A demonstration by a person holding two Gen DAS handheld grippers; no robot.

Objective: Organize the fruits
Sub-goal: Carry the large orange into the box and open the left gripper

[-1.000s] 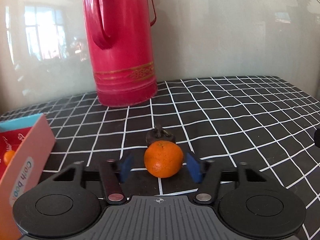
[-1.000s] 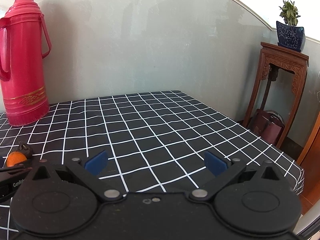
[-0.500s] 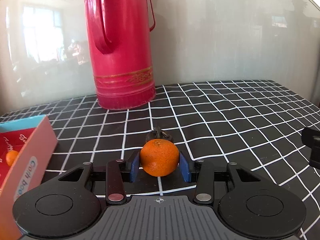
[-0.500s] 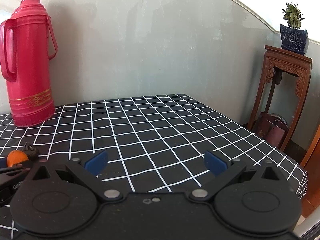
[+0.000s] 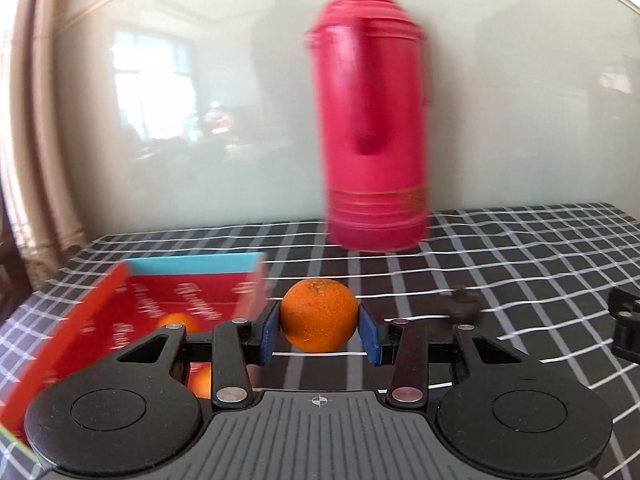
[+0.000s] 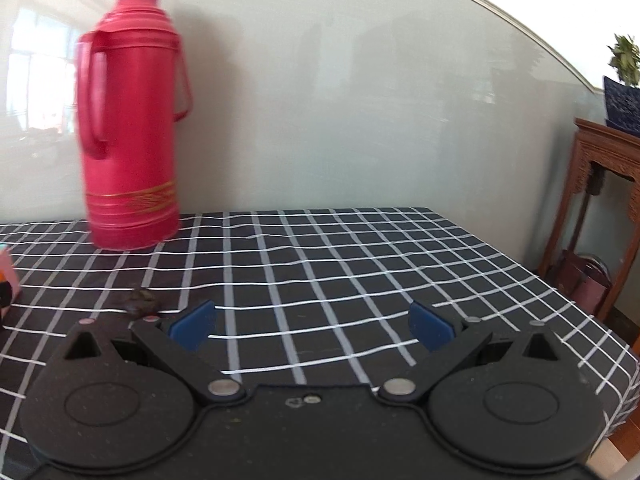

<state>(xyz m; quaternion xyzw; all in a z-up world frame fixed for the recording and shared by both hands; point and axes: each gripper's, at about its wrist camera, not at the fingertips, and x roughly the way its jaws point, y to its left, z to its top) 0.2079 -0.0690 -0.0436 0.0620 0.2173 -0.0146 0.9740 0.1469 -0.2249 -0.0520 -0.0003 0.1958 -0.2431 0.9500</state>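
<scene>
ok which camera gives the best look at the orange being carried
The left wrist view. The orange sits in the middle of that picture, sharp, clamped between the blue pads of the left tool, with the red box to its left. The right wrist view does not show it; only a corner of the box shows at its left edge.

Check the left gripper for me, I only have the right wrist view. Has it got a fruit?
Observer: Yes. The left gripper has just been closing its jaws, and its pads now press both sides of an orange.
Operator: Where's the box from there?
Observer: The red box lies open on the checked cloth, just left of the held orange.
Operator: Anything in it?
Observer: Two more oranges in the box show, both partly hidden behind the gripper.
</scene>
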